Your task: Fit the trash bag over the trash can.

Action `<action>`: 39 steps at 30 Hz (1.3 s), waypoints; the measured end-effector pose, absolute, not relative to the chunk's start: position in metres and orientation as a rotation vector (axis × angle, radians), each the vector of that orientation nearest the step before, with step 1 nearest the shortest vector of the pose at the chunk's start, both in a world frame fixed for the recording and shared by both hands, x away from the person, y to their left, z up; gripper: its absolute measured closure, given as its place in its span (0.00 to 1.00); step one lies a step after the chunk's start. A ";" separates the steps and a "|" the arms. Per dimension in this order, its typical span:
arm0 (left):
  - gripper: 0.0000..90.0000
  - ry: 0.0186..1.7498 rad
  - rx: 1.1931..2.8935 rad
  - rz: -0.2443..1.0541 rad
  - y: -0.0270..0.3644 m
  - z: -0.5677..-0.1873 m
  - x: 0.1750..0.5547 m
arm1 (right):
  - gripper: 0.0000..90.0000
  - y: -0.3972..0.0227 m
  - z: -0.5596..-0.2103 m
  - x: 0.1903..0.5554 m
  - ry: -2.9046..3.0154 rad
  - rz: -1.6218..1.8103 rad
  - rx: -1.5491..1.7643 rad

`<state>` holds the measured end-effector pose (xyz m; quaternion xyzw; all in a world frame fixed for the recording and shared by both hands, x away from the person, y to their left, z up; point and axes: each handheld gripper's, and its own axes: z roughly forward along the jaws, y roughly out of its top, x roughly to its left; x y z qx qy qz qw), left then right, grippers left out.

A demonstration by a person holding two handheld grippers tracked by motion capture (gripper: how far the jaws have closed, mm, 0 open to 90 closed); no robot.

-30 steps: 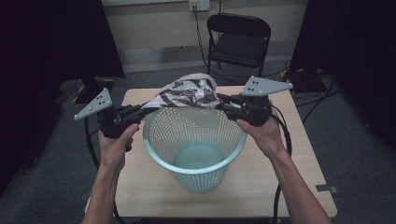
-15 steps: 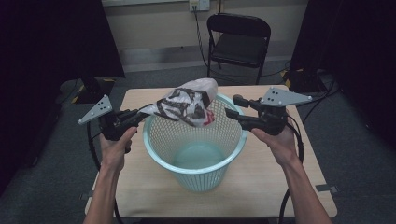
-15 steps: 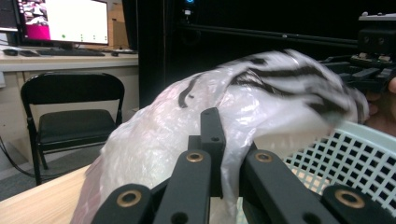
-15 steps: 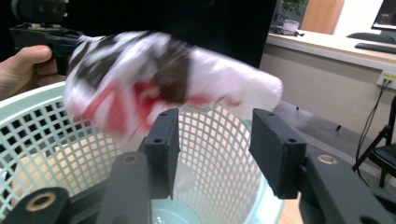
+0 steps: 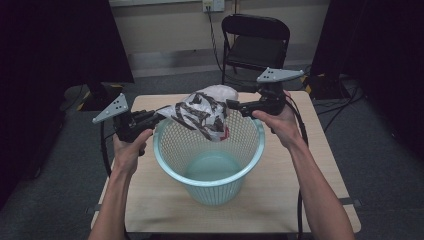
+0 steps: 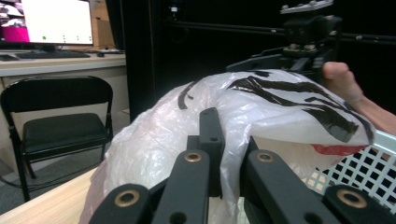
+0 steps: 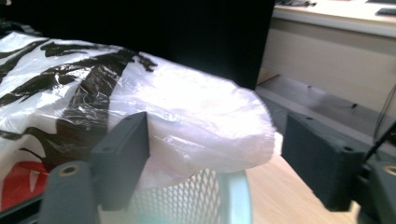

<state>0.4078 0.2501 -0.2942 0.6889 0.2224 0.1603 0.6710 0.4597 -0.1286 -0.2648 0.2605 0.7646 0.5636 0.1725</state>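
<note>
Plastic bag, white with black streaks and a red patch, is hanging over the far rim of the pale green mesh basket, which is standing on the wooden surface. I am pinching the bag's left edge with the left gripper, its jaws clamped tight on the film. My right gripper is sitting just beside the bag's other side; its jaws have just been opening and are standing wide, the bag's edge between them but unpressed.
</note>
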 end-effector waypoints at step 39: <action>0.62 0.536 1.659 0.351 0.257 -0.305 0.388 | 0.44 -0.142 -0.272 0.423 2.167 1.591 0.636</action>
